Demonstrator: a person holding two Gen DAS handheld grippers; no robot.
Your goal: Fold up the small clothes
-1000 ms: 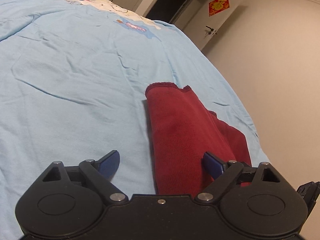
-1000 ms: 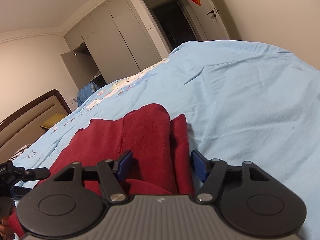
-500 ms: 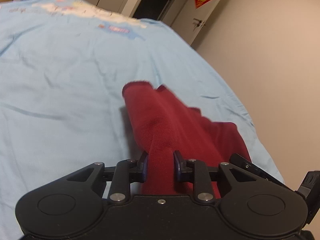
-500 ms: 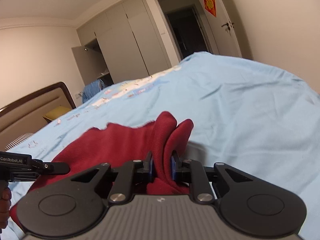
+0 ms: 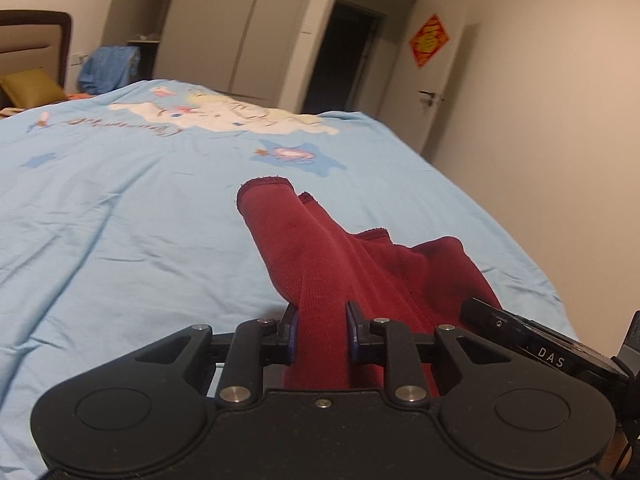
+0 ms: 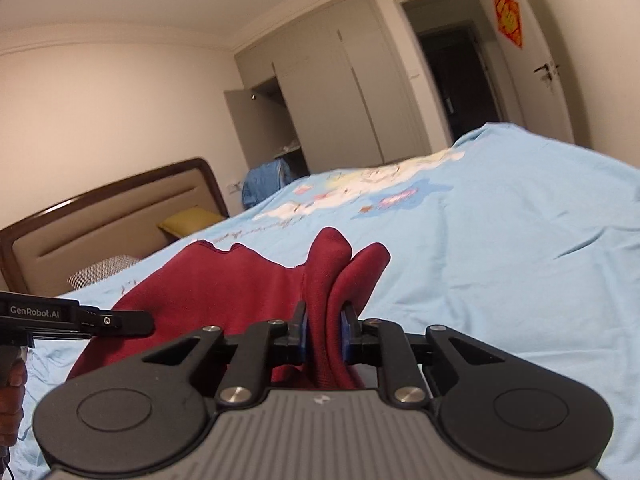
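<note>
A dark red garment [image 5: 360, 256] lies bunched on the light blue bedspread [image 5: 120, 220]. My left gripper [image 5: 321, 332] is shut on its near edge, and a raised fold runs away from the jaws toward the far hem. In the right wrist view the same red garment [image 6: 224, 284] is pinched by my right gripper [image 6: 325, 330], which is shut on a doubled fold that stands up between the fingers. The right gripper's body [image 5: 532, 344] shows at the right edge of the left view. The left gripper's body [image 6: 60, 316] shows at the left edge of the right view.
The bed's right edge [image 5: 500, 220] drops off toward a beige wall. A brown headboard [image 6: 112, 216], a yellow pillow [image 6: 188, 218] and a blue bundle [image 6: 264, 184] lie at the far end. Wardrobes and a dark doorway [image 6: 456, 80] stand behind. A hand [image 6: 12, 396] holds the left gripper.
Both grippers went from open around the garment to shut on it. Both views have since tilted up, and the pinched folds now stand higher off the bedspread.
</note>
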